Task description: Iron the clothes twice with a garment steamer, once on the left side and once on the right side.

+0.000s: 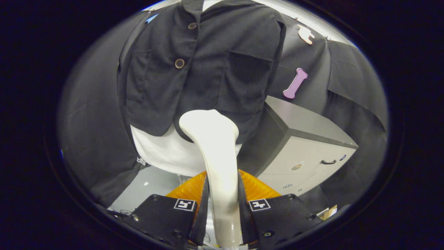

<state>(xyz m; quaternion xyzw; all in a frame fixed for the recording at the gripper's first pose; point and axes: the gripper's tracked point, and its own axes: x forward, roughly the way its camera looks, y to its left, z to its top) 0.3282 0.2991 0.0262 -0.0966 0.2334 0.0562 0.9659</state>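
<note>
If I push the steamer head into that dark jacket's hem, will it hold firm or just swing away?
The jacket hangs free, so it will likely swing back. Its soft cloth should fold around the steamer, which the gripper clamps. The white garment beneath probably gives too.

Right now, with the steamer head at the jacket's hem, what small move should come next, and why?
Probably glide the white plastic garment steamer slowly upward along the dark buttoned jacket. The gripper has its jaws shut on the steamer's handle, and the head sits at the jacket's lower hem, just above the white shirt beneath, so nearly the whole panel above lies ahead of it.
</note>
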